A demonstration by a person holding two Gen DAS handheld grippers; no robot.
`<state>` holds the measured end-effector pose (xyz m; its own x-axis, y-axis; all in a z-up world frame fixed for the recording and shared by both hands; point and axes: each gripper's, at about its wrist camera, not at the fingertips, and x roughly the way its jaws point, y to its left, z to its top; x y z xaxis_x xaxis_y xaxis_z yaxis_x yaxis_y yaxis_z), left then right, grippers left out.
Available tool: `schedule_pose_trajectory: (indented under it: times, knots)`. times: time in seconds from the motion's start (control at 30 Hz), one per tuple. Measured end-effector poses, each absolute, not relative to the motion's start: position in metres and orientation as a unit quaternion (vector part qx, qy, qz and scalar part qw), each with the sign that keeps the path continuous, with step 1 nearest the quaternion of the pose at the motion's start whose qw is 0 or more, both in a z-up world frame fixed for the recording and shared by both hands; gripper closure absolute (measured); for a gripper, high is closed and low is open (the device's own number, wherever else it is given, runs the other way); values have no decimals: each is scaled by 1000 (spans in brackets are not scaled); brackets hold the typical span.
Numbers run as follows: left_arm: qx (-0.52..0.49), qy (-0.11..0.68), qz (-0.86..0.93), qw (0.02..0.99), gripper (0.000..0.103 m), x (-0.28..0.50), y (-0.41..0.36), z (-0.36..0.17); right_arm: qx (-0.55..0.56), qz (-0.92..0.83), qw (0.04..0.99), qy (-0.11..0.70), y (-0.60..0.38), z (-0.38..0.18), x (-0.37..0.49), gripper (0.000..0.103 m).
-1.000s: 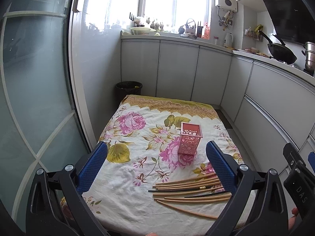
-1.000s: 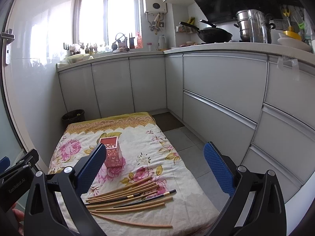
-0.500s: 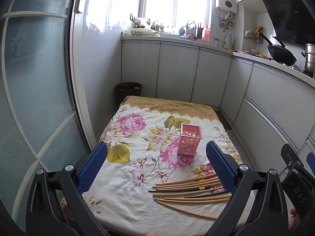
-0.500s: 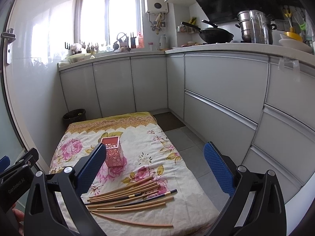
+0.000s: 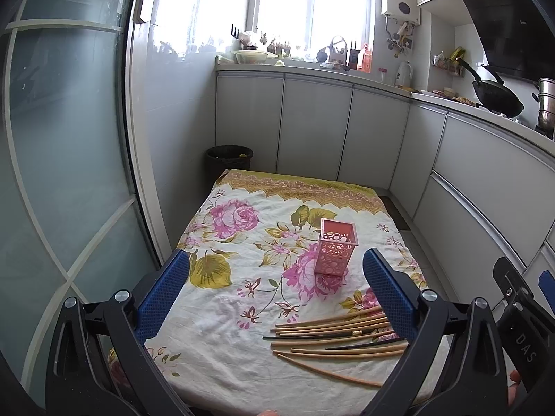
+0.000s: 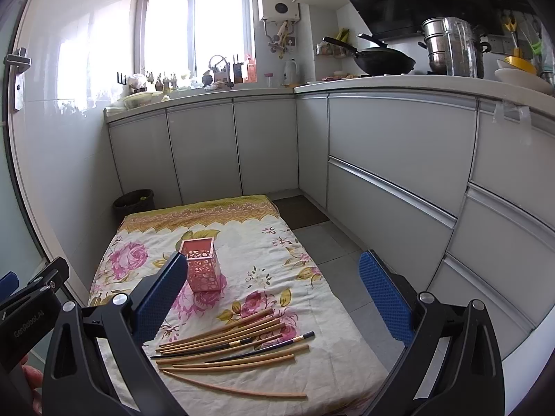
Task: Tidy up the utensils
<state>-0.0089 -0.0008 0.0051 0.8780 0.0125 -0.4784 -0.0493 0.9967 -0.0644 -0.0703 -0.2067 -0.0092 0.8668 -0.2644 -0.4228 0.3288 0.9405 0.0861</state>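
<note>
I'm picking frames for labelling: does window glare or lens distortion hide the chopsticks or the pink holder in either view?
Left wrist view: the window is blown out and cabinet lines bow, but the chopsticks and pink holder are sharp and evenly lit. Right wrist view: same washed-out window; the holder is partly covered by a claw finger.

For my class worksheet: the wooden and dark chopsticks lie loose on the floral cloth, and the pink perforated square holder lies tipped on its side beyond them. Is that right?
Not quite. The pink perforated square holder stands upright, open end up, as the right wrist view shows. The wooden and dark chopsticks do lie loose on the floral cloth, nearer than it.
</note>
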Motion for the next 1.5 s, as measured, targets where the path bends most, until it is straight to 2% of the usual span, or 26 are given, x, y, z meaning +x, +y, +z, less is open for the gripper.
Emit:
schedule_pose_trajectory:
  times: [1.07,1.5]
  knots:
    - [-34,257,13,966,7,-3,-1,-2,77,-152,963,211,-204,-8,-69,6]
    - [-13,283,7,959,7,19,-17,-20,101,-159,952,240,-226,-31,-48,6]
